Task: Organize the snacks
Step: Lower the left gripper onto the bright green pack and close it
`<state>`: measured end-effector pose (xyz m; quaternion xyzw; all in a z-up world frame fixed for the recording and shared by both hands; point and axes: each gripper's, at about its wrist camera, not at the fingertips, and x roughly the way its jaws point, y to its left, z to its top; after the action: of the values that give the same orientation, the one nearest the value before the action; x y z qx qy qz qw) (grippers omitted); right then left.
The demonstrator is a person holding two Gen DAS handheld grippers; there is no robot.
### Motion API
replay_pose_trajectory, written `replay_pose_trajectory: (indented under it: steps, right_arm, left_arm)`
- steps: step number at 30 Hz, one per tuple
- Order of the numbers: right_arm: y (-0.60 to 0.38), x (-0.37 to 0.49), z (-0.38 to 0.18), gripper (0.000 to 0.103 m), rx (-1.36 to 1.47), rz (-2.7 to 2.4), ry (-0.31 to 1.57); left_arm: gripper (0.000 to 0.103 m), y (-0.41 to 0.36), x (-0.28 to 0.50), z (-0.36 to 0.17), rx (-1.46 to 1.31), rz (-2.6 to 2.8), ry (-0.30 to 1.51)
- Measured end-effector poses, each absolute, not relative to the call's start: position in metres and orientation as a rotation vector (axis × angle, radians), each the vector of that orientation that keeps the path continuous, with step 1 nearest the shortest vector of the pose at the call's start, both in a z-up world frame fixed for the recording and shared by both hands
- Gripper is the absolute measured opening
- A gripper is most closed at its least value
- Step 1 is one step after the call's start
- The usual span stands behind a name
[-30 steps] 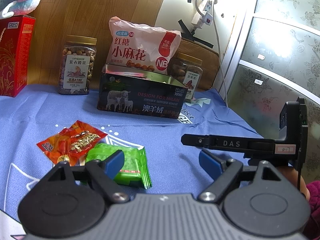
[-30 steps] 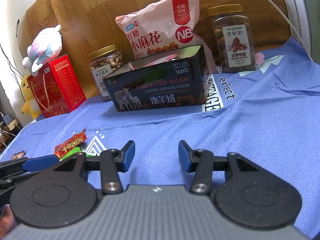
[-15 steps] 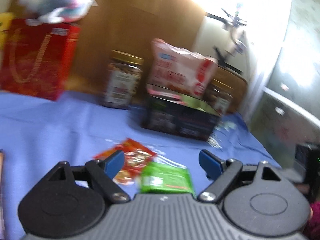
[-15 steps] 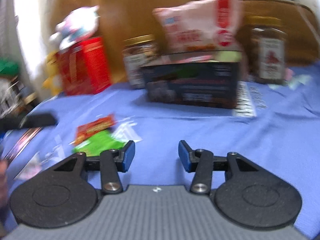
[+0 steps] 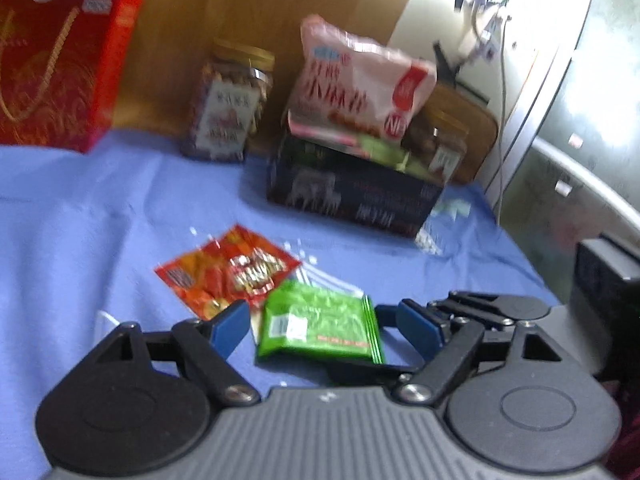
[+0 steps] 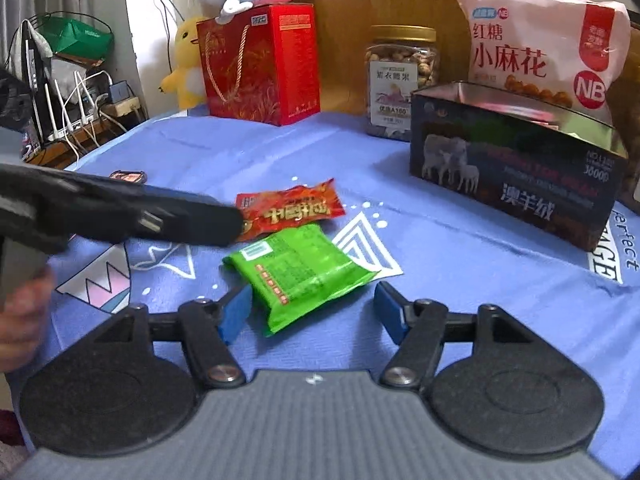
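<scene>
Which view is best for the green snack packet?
Right wrist. The green snack packet is sharp there, fully visible on the blue cloth, lying just ahead of the right gripper, whose jaws are open. The left wrist view shows the packet too, but motion-blurred, its lower edge cut by the gripper's black linkage.

Pink bag (image 6: 536,44): "NB", "小麻花". Tin (image 6: 516,176): "澳羊绒". Cloth (image 6: 624,240): "Perfect".

Black tool (image 6: 312,312), blue pads (image 6: 236,314)
</scene>
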<state>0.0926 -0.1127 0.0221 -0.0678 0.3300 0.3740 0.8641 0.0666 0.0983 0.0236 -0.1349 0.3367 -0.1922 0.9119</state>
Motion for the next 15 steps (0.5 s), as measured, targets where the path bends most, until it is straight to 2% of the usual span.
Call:
replay_pose_trajectory:
  steps: [2, 3, 5, 9, 15]
  right_arm:
    - [-0.108, 0.086, 0.020, 0.070, -0.176, 0.773, 0.669]
    - [-0.107, 0.084, 0.020, 0.069, -0.194, 0.770, 0.659]
    - [-0.106, 0.082, 0.020, 0.056, -0.193, 0.763, 0.652]
    - [-0.118, 0.084, 0.023, 0.043, -0.151, 0.722, 0.667]
    - [-0.140, 0.064, 0.027, 0.042, -0.158, 0.679, 0.649]
  left_arm:
    - [0.083, 0.093, 0.073, 0.014, -0.290, -0.408, 0.739]
    - [0.079, 0.091, 0.075, 0.011, -0.289, -0.402, 0.741]
    - [0.077, 0.085, 0.075, 0.008, -0.282, -0.408, 0.746]
    - [0.071, 0.081, 0.071, 0.009, -0.304, -0.443, 0.757]
    - [0.071, 0.062, 0.063, 0.009, -0.304, -0.509, 0.769]
